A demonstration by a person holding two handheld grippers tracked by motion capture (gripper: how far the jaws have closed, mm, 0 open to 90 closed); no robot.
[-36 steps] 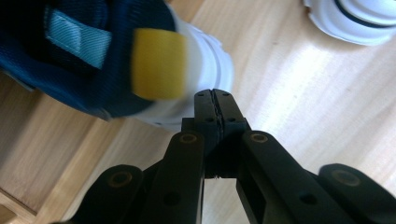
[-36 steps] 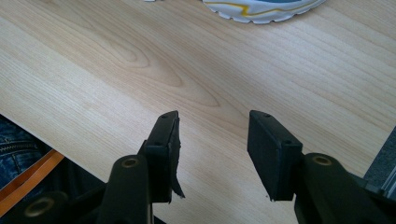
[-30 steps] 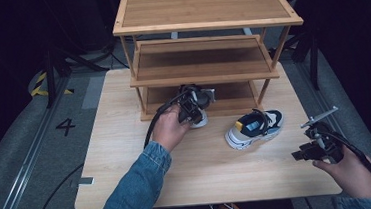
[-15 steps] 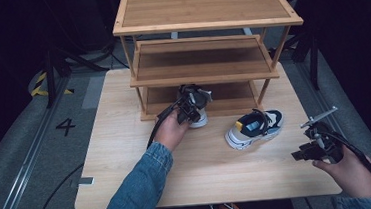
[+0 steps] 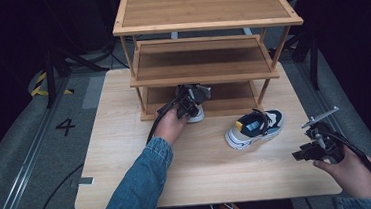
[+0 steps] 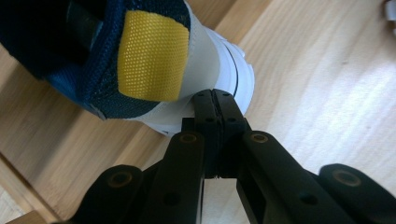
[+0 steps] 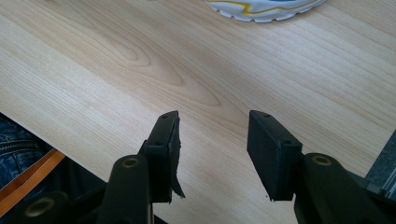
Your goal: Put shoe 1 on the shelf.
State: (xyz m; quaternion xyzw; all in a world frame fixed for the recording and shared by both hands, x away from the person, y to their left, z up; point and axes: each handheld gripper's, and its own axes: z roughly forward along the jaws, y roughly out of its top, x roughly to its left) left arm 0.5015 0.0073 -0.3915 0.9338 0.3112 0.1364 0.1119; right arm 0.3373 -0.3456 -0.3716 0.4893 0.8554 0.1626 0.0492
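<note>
both hands low: left gripper (image 5: 192, 104) closed, right gripper (image 5: 305, 153) parted.

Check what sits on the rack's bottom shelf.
One sneaker rests at the front edge of the wooden shoe rack, with the left hand-held gripper against its heel. The middle shelf covers the space behind it.
</note>
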